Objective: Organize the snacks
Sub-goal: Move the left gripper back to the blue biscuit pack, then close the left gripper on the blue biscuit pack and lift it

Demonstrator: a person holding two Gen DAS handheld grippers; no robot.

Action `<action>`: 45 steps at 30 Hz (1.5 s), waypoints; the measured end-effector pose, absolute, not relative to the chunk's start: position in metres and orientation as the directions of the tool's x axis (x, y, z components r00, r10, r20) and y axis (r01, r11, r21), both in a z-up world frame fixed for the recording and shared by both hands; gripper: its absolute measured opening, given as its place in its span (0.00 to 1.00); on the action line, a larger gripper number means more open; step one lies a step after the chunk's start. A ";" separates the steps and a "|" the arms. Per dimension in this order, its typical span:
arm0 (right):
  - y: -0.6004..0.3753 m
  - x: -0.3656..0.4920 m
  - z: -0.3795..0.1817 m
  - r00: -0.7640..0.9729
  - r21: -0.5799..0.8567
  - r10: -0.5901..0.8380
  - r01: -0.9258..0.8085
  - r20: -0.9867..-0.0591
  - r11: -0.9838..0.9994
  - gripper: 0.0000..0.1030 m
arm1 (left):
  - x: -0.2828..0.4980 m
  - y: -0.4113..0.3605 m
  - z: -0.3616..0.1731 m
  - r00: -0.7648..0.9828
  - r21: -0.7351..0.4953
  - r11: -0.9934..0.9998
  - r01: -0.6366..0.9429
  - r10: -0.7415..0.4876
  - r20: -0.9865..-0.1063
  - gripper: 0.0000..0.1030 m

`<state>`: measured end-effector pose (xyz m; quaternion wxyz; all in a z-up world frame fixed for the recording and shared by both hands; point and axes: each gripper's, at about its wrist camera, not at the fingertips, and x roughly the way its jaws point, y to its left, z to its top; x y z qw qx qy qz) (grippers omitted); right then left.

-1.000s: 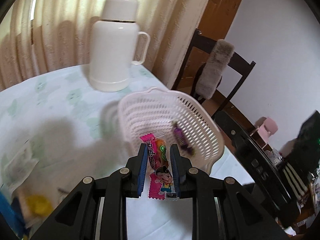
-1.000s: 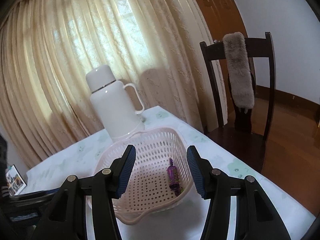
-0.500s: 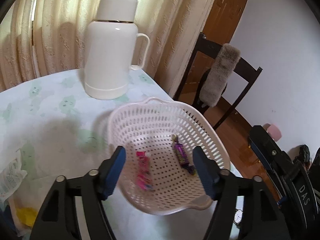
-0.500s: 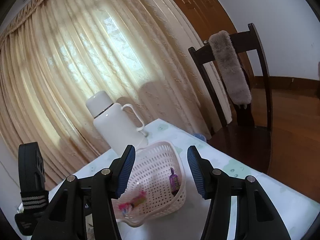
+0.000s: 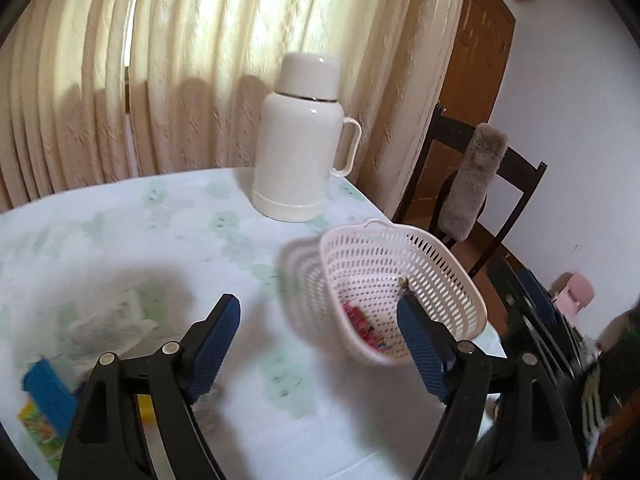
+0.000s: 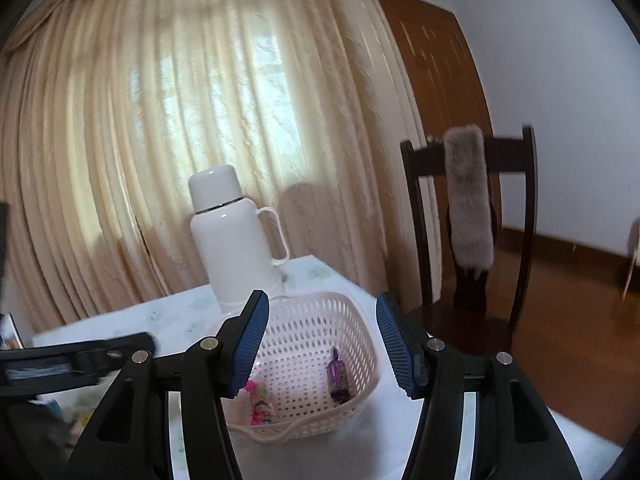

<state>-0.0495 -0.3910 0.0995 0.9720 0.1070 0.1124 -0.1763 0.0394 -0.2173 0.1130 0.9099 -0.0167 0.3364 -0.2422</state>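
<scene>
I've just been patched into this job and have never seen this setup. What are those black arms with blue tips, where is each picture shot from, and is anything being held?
There is no robot here: a person carries a hand-held two-finger gripper in each hand, with a wide-angle camera on each looking along the fingers. One picture looks out over the left gripper, the other over the right gripper. The blue tips are the finger pads. The left jaws have just been opening; both grippers are open and hold nothing. On the table stand a white flask and a pale basket containing a pink snack and a purple candy. More packets lie blurred at the left.
</scene>
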 end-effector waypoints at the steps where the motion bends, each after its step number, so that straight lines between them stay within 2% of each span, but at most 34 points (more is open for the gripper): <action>1: -0.389 -0.049 0.099 0.910 0.152 -0.328 0.372 -0.253 0.916 0.56 | 0.036 -0.212 0.114 0.660 -0.188 0.883 0.431 -0.450 -0.602 0.75; 9: -0.378 -0.039 0.092 0.869 0.058 -0.417 0.446 -0.265 0.893 0.56 | 0.015 -0.128 0.122 0.718 -0.178 0.918 0.353 -0.388 -0.578 0.81; 13: -0.368 -0.043 0.094 0.857 0.049 -0.445 0.472 -0.261 0.880 0.57 | 0.013 -0.082 0.110 0.727 -0.186 0.941 0.281 -0.336 -0.599 0.84; 17: -0.354 -0.050 0.094 0.862 0.103 -0.428 0.468 -0.270 0.878 0.62 | 0.020 -0.046 0.093 0.714 -0.219 0.956 0.197 -0.293 -0.636 0.84; 22: -0.313 -0.046 0.092 0.895 0.057 -0.355 0.383 -0.271 0.922 0.63 | 0.034 -0.019 0.074 0.691 -0.269 0.958 0.097 -0.260 -0.675 0.84; 32: -0.267 -0.044 0.078 0.927 -0.009 -0.204 0.212 -0.314 0.977 0.65 | 0.053 -0.013 0.047 0.627 -0.270 0.963 -0.019 -0.199 -0.753 0.84; 45: -0.263 -0.040 0.075 0.927 -0.023 -0.155 0.157 -0.342 0.987 0.67 | 0.065 -0.009 0.029 0.585 -0.240 0.968 -0.069 -0.155 -0.796 0.84</action>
